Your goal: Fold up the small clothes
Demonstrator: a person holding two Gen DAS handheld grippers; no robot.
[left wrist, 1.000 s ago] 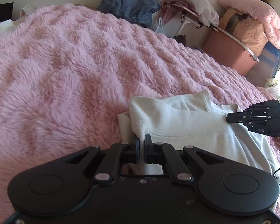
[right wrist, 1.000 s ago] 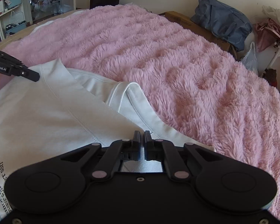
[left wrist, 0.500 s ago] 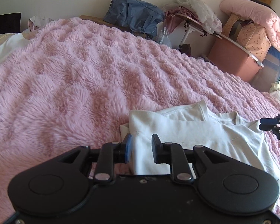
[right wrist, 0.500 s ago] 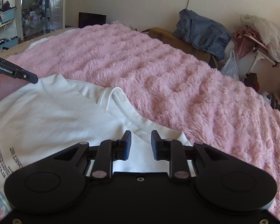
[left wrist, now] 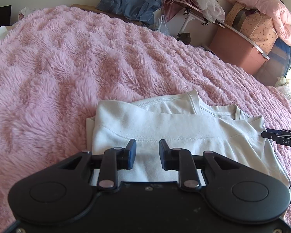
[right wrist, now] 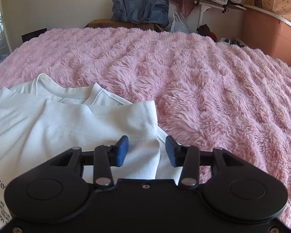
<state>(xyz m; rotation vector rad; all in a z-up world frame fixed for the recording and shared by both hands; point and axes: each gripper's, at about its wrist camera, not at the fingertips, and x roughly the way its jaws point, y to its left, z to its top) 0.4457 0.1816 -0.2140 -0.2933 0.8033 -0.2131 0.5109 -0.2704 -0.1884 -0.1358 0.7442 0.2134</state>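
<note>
**White T-shirt folded over on the pink blanket, both tools let go**

The white T-shirt (left wrist: 176,128) lies on a fluffy pink blanket (left wrist: 67,68) covering the bed, near the bed's near edge. Its lower part is folded up over the chest, so the stitched hem runs straight across just short of the ribbed collar (right wrist: 54,93), which peeks out beyond it. Small black lettering shows at one side of the shirt in the right wrist view. The fabric is smooth with faint creases.

The left tool (left wrist: 145,151) has just been opening; its jaws stand apart above the cloth, gripping nothing. The right tool (right wrist: 145,149) has likewise been opening, wider, over a folded corner without pinching it.
</note>
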